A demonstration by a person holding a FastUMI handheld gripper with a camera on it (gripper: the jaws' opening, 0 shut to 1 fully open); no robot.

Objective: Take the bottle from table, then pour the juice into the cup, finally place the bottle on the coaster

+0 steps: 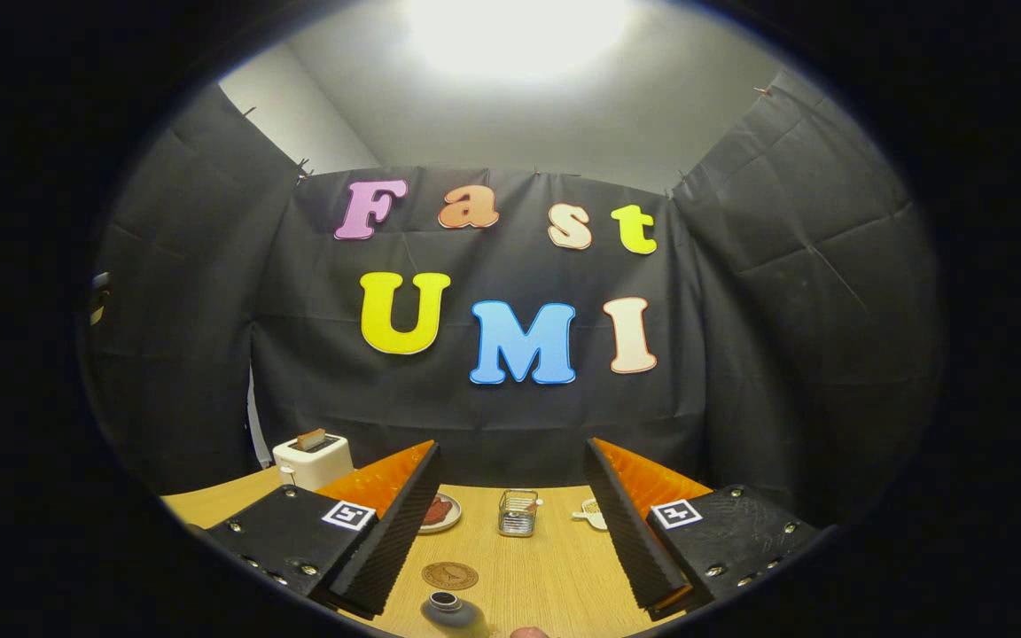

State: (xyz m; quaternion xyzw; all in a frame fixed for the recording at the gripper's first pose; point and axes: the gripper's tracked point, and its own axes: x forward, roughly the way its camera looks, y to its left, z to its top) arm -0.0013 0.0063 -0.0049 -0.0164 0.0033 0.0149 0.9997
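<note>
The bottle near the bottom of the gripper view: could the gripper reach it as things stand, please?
Probably yes. The gripper is open, with fingers spread wide, and the bottle stands on the table low between them, just nearer than the coaster. Nothing lies between, though the gripper would need to drop down.

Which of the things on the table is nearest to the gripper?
The grey bottle, low between the open gripper fingers. The coaster lies just beyond it; the basket, plate and toaster stand farther.
</note>
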